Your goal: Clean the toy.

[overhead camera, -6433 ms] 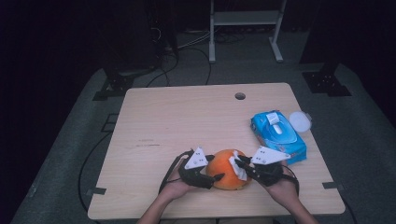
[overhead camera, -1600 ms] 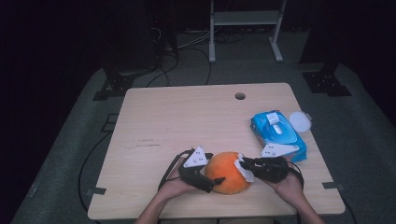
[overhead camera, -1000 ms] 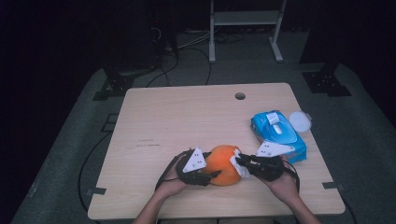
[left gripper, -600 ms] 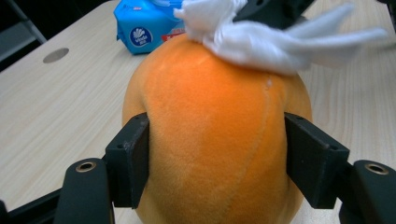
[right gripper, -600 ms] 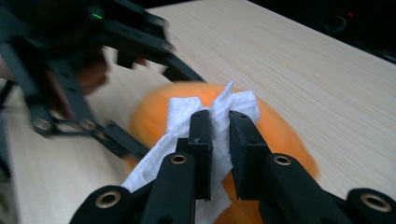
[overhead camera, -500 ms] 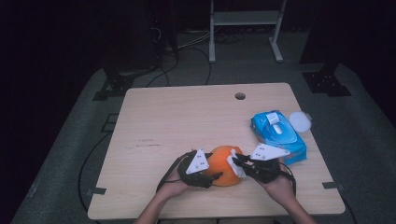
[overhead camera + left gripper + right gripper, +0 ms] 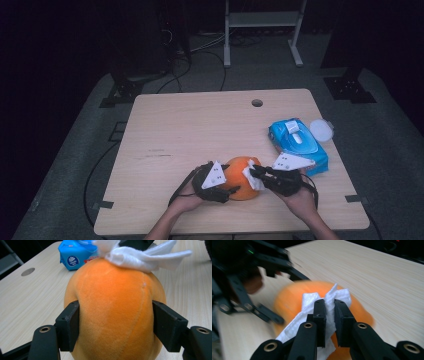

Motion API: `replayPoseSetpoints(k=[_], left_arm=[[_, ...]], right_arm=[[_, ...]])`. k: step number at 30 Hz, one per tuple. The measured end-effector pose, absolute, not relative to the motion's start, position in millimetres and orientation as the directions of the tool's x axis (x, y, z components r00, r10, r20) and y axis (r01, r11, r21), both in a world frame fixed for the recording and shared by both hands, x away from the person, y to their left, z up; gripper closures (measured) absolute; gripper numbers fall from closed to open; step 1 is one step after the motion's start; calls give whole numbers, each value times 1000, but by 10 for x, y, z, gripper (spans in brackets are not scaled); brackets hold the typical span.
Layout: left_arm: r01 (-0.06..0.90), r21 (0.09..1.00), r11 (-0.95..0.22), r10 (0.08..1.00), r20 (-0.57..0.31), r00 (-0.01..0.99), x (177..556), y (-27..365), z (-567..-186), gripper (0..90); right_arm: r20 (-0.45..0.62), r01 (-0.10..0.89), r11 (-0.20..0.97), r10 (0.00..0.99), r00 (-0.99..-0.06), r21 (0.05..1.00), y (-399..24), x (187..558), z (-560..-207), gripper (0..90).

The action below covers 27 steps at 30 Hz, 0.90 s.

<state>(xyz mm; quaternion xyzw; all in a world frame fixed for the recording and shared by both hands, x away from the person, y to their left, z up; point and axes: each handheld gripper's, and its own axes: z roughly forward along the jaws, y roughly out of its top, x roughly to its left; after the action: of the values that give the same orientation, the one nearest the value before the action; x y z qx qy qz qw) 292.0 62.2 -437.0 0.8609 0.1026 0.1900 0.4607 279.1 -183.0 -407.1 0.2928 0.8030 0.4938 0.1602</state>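
Note:
An orange plush ball (image 7: 239, 175) rests on the table near the front edge. My left gripper (image 7: 230, 184) grips it from the left. In the left gripper view its black pads (image 7: 70, 325) press on both sides of the plush (image 7: 115, 315), and the jaws have just been opening a little around it. My right gripper (image 7: 253, 173) comes in from the right, shut on a crumpled white wipe (image 7: 251, 180). In the right gripper view its jaws (image 7: 329, 307) pinch the wipe (image 7: 308, 300) against the plush's surface (image 7: 287, 300).
A blue pack of wet wipes (image 7: 298, 142) lies at the right side of the table (image 7: 200, 125), just behind my right hand. A round white lid (image 7: 320, 130) sits next to it. A small hole (image 7: 257, 103) is near the far edge.
The right gripper has slid the wipe slightly leftward over the plush. The plush has shifted a little between the grippers. Both hands have stayed near the front edge.

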Motion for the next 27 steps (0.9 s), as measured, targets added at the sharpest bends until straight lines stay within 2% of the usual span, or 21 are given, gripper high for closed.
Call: replayPoseSetpoints(k=[2,5,7,10,11,12,15,16,18,20,22,24,25,26,27], left_arm=[[0,828,-561,347,235,908,2919,636,-4371,291],[28,840,-542,348,194,917,2949,664,-4364,252],[71,853,-517,353,137,926,2988,686,-4337,173],[146,870,-471,379,49,924,3043,743,-4310,102],[146,870,-471,379,49,924,3043,743,-4310,85],[203,867,-456,394,-8,919,3084,782,-4322,70],[237,868,-435,400,-49,915,3124,826,-4354,66],[277,860,-429,391,-100,915,3154,824,-4388,70],[308,850,-427,385,-137,912,3167,799,-4430,103],[298,859,-417,388,-128,913,3156,805,-4436,209],[248,887,-390,406,-76,911,3126,818,-4390,337],[181,905,-385,410,-8,912,3077,798,-4313,370],[181,905,-385,410,-8,912,3077,798,-4313,372],[100,911,-400,414,83,906,3022,792,-4235,372],[70,906,-418,415,122,902,3000,783,-4216,371]], right_arm=[[-11,283,371,622,-783,884,-1753,2771,-4056,795],[18,311,371,617,-787,875,-1778,2802,-4087,795],[20,319,383,613,-790,867,-1806,2807,-4125,795],[9,316,402,607,-795,859,-1820,2780,-4147,794],[5,313,406,605,-796,859,-1830,2774,-4147,793],[5,315,408,604,-797,857,-1845,2769,-4149,793],[17,323,401,606,-795,857,-1880,2764,-4160,792],[20,324,399,605,-796,858,-1887,2762,-4162,793],[19,325,398,607,-795,858,-1885,2756,-4164,792],[9,319,401,612,-791,859,-1869,2753,-4160,793],[0,314,393,625,-781,864,-1861,2746,-4137,795],[-5,300,371,637,-771,879,-1875,2744,-4080,796],[-5,300,371,637,-771,879,-1875,2744,-4080,796],[-14,283,352,648,-761,892,-1901,2729,-4022,796],[-10,282,345,648,-761,895,-1911,2728,-4014,795]])
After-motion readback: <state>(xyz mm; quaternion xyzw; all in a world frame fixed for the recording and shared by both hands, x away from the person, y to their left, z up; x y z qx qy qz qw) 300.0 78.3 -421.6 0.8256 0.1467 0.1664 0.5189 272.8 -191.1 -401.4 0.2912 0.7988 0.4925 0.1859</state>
